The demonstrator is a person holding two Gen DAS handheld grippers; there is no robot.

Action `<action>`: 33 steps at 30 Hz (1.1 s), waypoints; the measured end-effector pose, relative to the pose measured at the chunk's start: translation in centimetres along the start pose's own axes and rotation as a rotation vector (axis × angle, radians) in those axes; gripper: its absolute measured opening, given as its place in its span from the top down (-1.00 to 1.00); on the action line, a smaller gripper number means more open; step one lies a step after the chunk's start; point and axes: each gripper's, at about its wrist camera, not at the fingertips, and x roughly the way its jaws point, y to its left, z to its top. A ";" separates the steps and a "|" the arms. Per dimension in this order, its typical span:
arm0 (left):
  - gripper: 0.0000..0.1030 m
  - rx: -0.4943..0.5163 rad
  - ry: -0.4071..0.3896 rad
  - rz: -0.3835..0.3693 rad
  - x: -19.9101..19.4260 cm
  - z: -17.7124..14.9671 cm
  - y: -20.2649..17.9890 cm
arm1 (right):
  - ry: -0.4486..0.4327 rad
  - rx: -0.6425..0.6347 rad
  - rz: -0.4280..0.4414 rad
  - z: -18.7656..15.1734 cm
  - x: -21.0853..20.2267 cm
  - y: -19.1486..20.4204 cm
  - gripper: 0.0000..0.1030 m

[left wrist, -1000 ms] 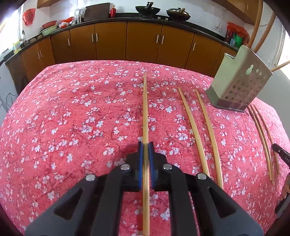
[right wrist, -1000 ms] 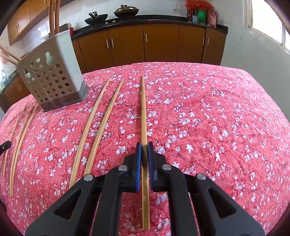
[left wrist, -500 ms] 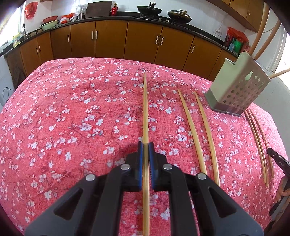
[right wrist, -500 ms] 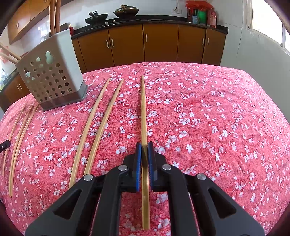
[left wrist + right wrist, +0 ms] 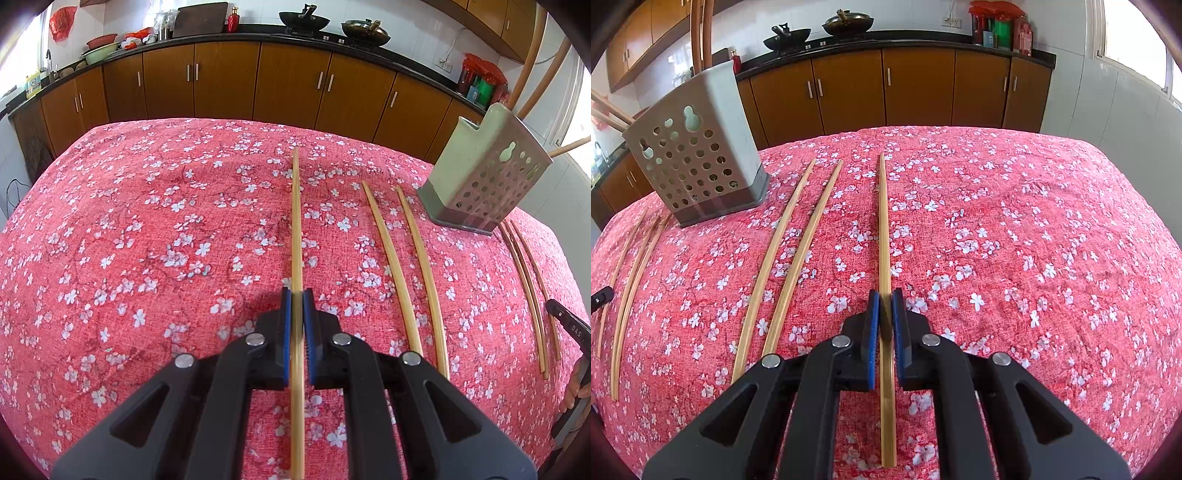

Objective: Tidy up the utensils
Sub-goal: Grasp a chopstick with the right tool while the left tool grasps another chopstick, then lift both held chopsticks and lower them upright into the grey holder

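My left gripper (image 5: pixel 296 295) is shut on a bamboo chopstick (image 5: pixel 296 221) that points away over the red floral tablecloth (image 5: pixel 147 229). My right gripper (image 5: pixel 885 295) is shut on another bamboo chopstick (image 5: pixel 883 221). A grey perforated utensil holder (image 5: pixel 480 177) stands at the right in the left wrist view, and at the left in the right wrist view (image 5: pixel 698 155), with sticks standing in it. Two loose chopsticks (image 5: pixel 406 266) lie between my left gripper and the holder. They also show in the right wrist view (image 5: pixel 786 254).
Thinner brown chopsticks (image 5: pixel 528 291) lie beyond the holder, near the other gripper's tip (image 5: pixel 569 325); they show at the left in the right wrist view (image 5: pixel 628 288). Brown kitchen cabinets (image 5: pixel 258 81) run behind the table. A white wall (image 5: pixel 1108 103) stands at the right.
The left gripper has lifted and tilted a little with its chopstick, so the far cabinets sit lower in view. The right gripper has not moved.
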 end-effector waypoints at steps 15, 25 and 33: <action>0.79 0.052 0.006 0.025 -1.2 -1.6 -0.3 | -0.002 0.035 0.029 -0.8 -0.9 -0.7 0.84; 0.84 0.078 -0.057 0.044 -3.9 -0.8 -0.7 | -0.098 0.043 0.029 0.0 -4.3 -0.9 0.84; 0.85 0.062 -0.267 -0.016 -11.4 3.6 -1.6 | -0.342 0.032 0.023 3.2 -11.8 -0.5 0.85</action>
